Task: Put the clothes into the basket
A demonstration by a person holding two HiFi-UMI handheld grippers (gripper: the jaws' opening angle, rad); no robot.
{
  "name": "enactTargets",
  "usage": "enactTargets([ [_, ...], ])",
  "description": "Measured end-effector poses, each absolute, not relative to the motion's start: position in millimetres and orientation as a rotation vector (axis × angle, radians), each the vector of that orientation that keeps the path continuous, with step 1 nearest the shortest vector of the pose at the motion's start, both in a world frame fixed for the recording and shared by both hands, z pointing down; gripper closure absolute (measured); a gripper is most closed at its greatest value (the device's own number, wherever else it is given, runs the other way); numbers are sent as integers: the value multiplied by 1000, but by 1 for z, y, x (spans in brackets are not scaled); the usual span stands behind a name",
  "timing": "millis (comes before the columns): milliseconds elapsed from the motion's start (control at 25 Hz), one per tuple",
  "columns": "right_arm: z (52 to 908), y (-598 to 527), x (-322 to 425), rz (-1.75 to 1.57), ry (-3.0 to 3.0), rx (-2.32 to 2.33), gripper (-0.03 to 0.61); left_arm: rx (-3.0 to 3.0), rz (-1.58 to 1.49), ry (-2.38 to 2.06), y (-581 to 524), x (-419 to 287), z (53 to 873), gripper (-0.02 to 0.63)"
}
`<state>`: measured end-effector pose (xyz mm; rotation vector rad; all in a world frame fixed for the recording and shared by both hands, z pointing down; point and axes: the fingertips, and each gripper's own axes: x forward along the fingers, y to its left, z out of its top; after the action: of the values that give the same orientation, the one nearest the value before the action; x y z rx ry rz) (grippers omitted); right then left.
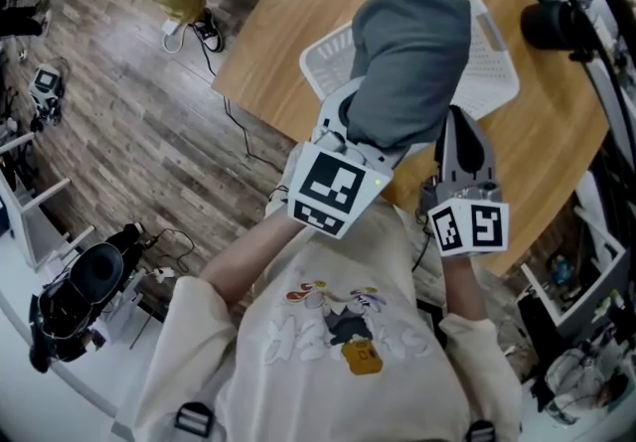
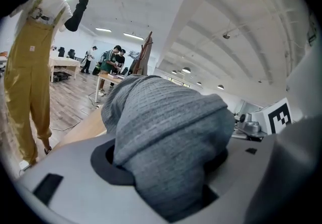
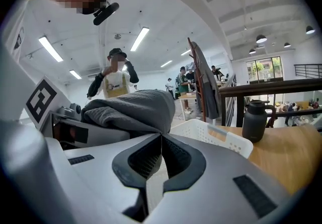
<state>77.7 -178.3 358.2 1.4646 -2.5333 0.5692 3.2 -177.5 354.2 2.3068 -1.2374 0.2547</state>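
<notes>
1. The left gripper point(image 1: 340, 124) has its jaws apart and closed on the grey garment point(image 1: 412, 63). The bunched cloth fills the gap between them and hides their tips in both views.
2. In the head view the garment hangs in front of the white basket point(image 1: 492, 63) and covers its middle. Whether the cloth touches the basket I cannot tell.
3. The right gripper point(image 1: 457, 122) is just beside the garment. Its jaw tips are together, with nothing between them.
4. The basket stands on the wooden table point(image 1: 298, 23), and its near rim is hidden.
5. A dark jug point(image 3: 255, 120) stands on the table behind the basket.
6. The print on the person's sweatshirt point(image 1: 343, 326) is too small to read. The cubes on the grippers show only square black-and-white marks.
</notes>
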Motion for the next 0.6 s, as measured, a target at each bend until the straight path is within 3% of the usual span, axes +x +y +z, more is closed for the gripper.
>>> enactTargets([
  [600,377,-201,86,663,-2432,1538,555,2347,352,-1079,-210,19,381,308],
])
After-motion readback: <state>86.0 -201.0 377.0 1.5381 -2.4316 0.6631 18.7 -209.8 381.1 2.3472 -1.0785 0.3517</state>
